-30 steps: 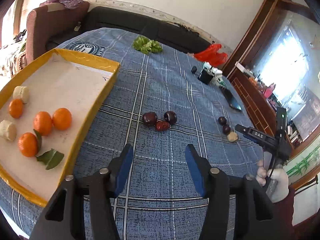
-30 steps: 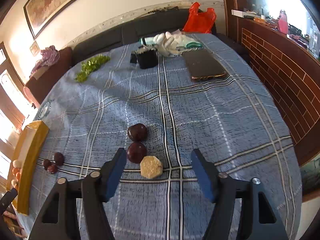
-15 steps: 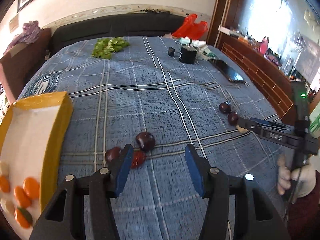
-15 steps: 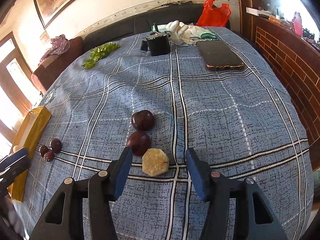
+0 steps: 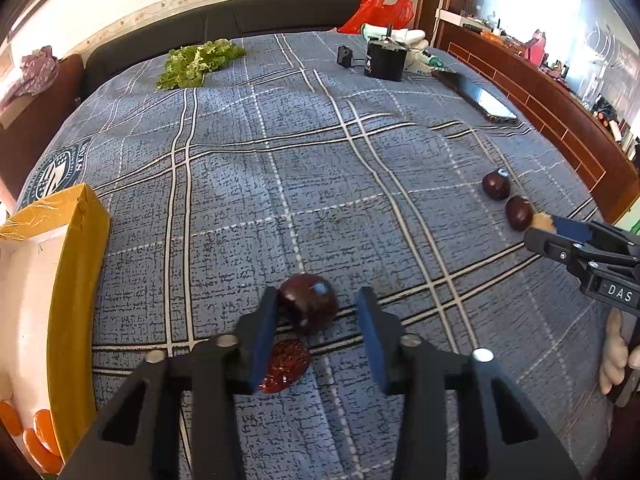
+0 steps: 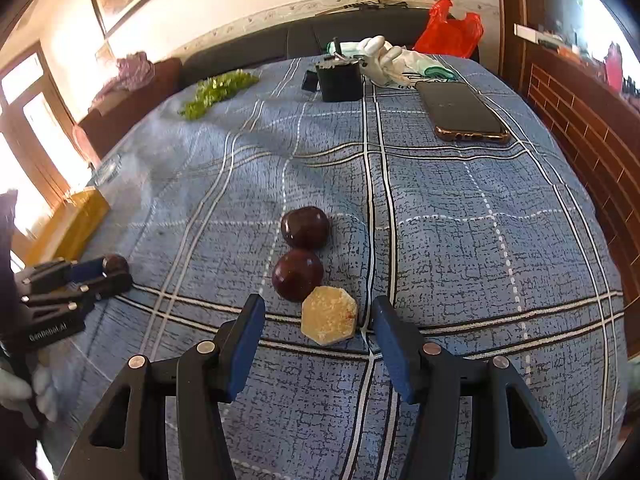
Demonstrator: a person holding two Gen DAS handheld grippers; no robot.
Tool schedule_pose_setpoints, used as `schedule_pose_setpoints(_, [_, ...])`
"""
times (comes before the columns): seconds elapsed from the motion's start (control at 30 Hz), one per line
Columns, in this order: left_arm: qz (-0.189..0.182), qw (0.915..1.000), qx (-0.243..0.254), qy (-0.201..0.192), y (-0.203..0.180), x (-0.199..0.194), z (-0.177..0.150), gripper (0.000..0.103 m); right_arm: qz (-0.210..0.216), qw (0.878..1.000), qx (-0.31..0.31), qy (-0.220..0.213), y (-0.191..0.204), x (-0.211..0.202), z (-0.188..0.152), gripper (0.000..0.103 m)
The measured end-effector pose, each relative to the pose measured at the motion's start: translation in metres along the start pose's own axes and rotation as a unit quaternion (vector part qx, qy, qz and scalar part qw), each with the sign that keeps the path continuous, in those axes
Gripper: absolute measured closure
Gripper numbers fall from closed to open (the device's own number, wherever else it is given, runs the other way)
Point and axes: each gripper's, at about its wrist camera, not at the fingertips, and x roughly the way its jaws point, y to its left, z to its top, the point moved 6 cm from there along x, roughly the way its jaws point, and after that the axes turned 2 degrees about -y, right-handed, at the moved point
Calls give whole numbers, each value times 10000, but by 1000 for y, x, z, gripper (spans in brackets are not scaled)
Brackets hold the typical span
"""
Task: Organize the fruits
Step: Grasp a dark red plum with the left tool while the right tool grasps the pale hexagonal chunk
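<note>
My left gripper [image 5: 316,320] is open over a dark plum [image 5: 308,303] that lies between its fingertips, close to the left pad. A wrinkled red date [image 5: 285,365] lies just below it. My right gripper [image 6: 318,330] is open around a pale yellow hexagonal piece [image 6: 329,315]. Two dark plums [image 6: 297,274] [image 6: 305,227] lie just beyond that piece. The same two plums [image 5: 496,186] [image 5: 519,213] show at the right of the left wrist view. The yellow tray [image 5: 76,264] with oranges [image 5: 42,426] stands at the left.
Green lettuce [image 5: 198,62], a black box [image 5: 385,60], a phone [image 6: 460,112], white cloth [image 6: 394,60] and a red bag [image 6: 448,28] lie at the far side of the blue plaid tablecloth. A wooden cabinet [image 5: 560,112] runs along the right.
My left gripper has swung right, away from the tray, and moved in on the plums and date. My right gripper has closed in on the yellow piece.
</note>
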Motion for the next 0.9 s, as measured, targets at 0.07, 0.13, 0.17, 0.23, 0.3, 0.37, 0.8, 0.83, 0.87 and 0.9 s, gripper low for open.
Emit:
schedule_pose_setpoints(0.07, [26, 10000, -16, -16, 1, 0, 0, 75, -113, 9998, -130, -26, 3, 1, 0, 44])
schedule_pose_setpoints(0.13, [15, 10000, -49, -26, 2, 1, 1, 75, -220, 9995, -230, -45, 6, 2, -1, 44])
schedule_pose_setpoints(0.17, [35, 10000, -45, -38, 2, 1, 2, 75, -268, 9993, -274, -54, 6, 2, -1, 44])
schedule_pose_setpoints(0.23, [69, 9999, -49, -56, 1, 3, 4, 74, -345, 9988, -355, -60, 8, 3, -2, 44])
schedule_pose_setpoints(0.3, [143, 9999, -31, -72, -1, 4, 5, 73, -363, 9987, -345, -67, 8, 2, -2, 47])
schedule_pose_setpoints(0.37, [203, 9998, -41, -62, -1, 5, 6, 76, -396, 9987, -312, -80, 6, 2, -1, 57])
schedule_pose_setpoints(0.8, [-12, 9952, -682, -704, 11, -63, 2, 77, -545, 9971, -503, -182, 8, -6, -2, 73])
schedule_pose_setpoints(0.83, [-45, 9943, -742, -764, 13, -71, -1, 77, -553, 9970, -503, -195, 8, -8, -2, 73])
schedule_pose_setpoints(0.87, [-78, 9930, -822, -845, 17, -82, -5, 77, -565, 9969, -502, -212, 9, -10, -2, 73])
schedule_pose_setpoints(0.9, [-88, 9920, -880, -897, 22, -90, -8, 77, -576, 9968, -499, -253, 10, -14, -3, 73])
